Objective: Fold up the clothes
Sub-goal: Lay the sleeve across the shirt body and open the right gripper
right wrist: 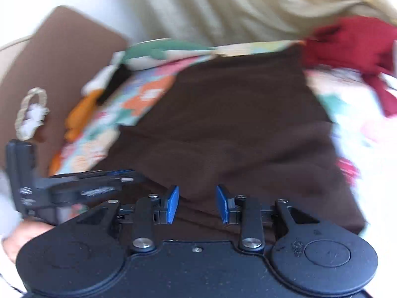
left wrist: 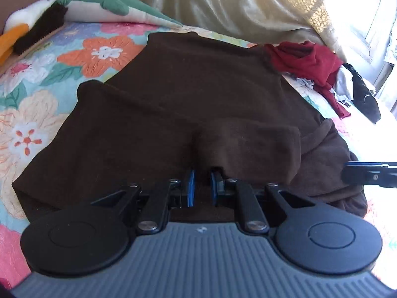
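The left tool point(left wrist: 203, 186) has its blue pads drawn close, with a fold of the brown garment point(left wrist: 188, 94) bunched between and over the tips; I judge that it pinches the near hem, though the cloth hides the contact itself. The right tool point(right wrist: 197, 202) stands with its pads spread and nothing between them, hovering just over the same near edge; its view is blurred, so finer detail is lost. In the left wrist view the right tool shows as a dark bar at the right margin, beside the garment's bunched right side.

The brown garment lies spread on the bed point(left wrist: 37, 114), over the floral quilt, reaching from the near edge towards the far edge. A flap near the left tool is doubled back onto the body, and the right side is rumpled into a heap, not flat. So the fold looks partly made at most: one turn shows, the outline is still wide and uneven, and no compact stack is visible anywhere.

Towards the far right corner of the bed lies a loose heap: a red garment point(left wrist: 310, 64) with pale and black pieces beside it, all crumpled. If those belong to the task, much is left. A plush toy point(left wrist: 99, 5) lies along the far left edge.
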{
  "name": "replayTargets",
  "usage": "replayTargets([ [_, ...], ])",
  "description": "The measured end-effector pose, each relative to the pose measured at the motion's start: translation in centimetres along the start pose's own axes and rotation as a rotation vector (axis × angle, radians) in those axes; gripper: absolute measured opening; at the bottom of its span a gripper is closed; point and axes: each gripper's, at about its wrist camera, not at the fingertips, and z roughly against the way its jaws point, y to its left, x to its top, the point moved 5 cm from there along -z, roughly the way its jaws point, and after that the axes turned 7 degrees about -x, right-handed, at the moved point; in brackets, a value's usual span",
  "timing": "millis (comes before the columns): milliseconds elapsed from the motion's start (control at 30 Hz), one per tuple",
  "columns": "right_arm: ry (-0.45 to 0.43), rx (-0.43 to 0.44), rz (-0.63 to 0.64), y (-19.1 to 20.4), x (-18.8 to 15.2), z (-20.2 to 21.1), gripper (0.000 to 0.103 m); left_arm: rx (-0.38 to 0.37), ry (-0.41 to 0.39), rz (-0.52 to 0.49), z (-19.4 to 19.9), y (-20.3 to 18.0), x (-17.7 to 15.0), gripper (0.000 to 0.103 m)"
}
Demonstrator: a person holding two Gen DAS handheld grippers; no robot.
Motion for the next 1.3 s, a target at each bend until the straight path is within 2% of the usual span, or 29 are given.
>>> replayTargets([
  [67,-0.018,-0.057,-0.058,-2.2,-0.6,0.5,0.04,0.007,-0.012,-0.013,0.4,-0.2,0.3,0.02],
  [133,-0.011,-0.087,-0.089,-3.7,-1.1,0.5,0.041,0.031,-0.052,-0.079,0.8,-0.9,0.5,0.032],
  [167,-0.011,-0.104,-0.091,-4.2,-1.3,0.6,0.041,0.045,-0.073,-0.117,0.9,-1.4,0.6,0.043],
  [200,-0.013,-0.118,-0.079,-4.3,-1.4,0.6,0.041,0.045,-0.079,-0.147,0.9,-1.9,0.6,0.049],
  [300,-0.018,-0.152,-0.02,-3.6,-1.4,0.3,0.041,0.012,-0.063,-0.224,0.7,-3.5,0.2,0.053],
  [400,-0.012,-0.126,0.036,-1.9,-1.4,0.0,0.043,-0.021,-0.046,-0.3,0.5,-5.2,-0.2,0.063],
  [500,-0.009,-0.108,0.068,-0.6,-1.3,-0.8,0.044,-0.054,-0.03,-0.376,0.3,-6.8,-0.7,0.063],
  [700,0.018,-0.12,0.014,-0.7,-1.4,-2.6,0.044,-0.123,0.01,-0.528,-1.2,-10.4,-1.4,0.071],
  [800,0.029,-0.126,0.001,-0.8,-1.4,-3.0,0.044,-0.151,0.064,-0.653,-3.0,-11.7,-2.0,0.071],
  [833,0.034,-0.132,0.007,-0.8,-1.4,-3.1,0.044,-0.138,0.074,-0.684,-3.7,-11.8,-2.0,0.071],
  [967,0.057,-0.146,0.014,-0.9,-1.2,-3.9,0.044,-0.086,0.13,-0.633,-5.2,-10.7,-1.1,0.068],
  [1300,0.087,-0.183,0.052,-0.5,-1.8,-4.8,0.046,-0.18,0.088,-0.389,-4.6,-8.2,1.1,0.067],
])
